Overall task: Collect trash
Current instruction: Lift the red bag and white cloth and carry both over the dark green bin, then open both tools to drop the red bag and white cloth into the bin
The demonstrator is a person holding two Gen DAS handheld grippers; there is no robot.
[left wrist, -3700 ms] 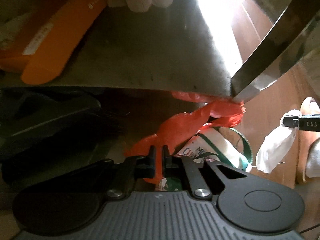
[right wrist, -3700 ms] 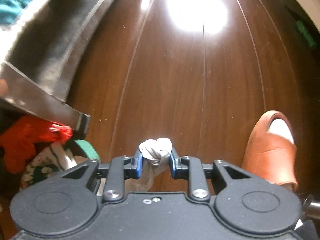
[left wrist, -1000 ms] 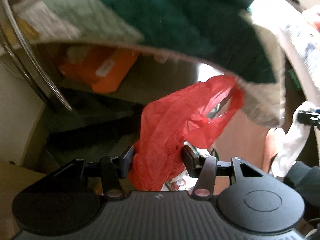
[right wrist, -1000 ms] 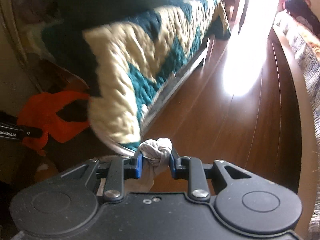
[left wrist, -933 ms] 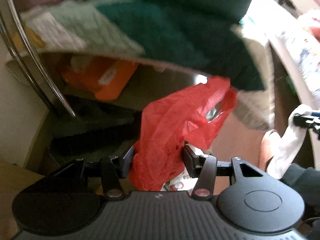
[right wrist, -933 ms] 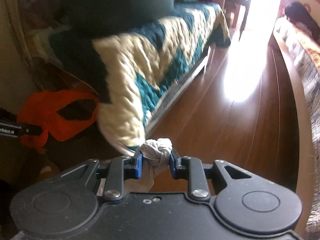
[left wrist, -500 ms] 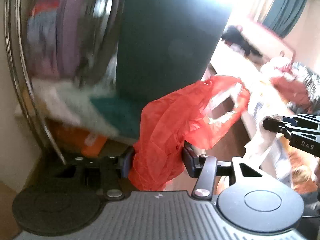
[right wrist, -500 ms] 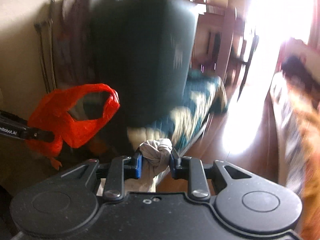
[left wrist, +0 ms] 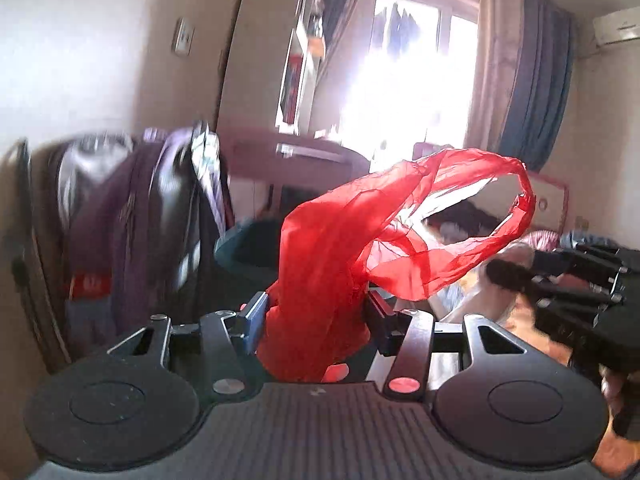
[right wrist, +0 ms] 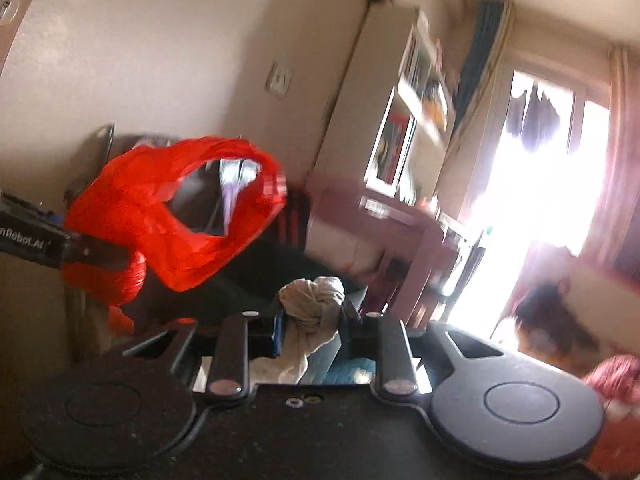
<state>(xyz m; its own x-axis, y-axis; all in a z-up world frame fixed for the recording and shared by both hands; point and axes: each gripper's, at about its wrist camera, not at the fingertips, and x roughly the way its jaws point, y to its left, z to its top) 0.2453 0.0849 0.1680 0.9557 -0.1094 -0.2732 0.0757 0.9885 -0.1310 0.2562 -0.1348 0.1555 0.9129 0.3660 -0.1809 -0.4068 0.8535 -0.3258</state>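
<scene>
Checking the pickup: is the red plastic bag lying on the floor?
No, the red plastic bag is clamped in the left gripper and held up in the air.

Sunlit window (left wrist: 404, 80), curtains (left wrist: 532, 92), desk (left wrist: 296, 156)

The left gripper (left wrist: 314, 314) is raised and points level into the room, its jaws closed partway on a bunched red plastic bag (left wrist: 332, 264) that fills the gap between them. The right gripper (right wrist: 312, 322) is held alongside at similar height, also facing forward, with its jaws clamped on a knotted pale cloth (right wrist: 314, 300). The two grippers sit near each other, not touching.
</scene>
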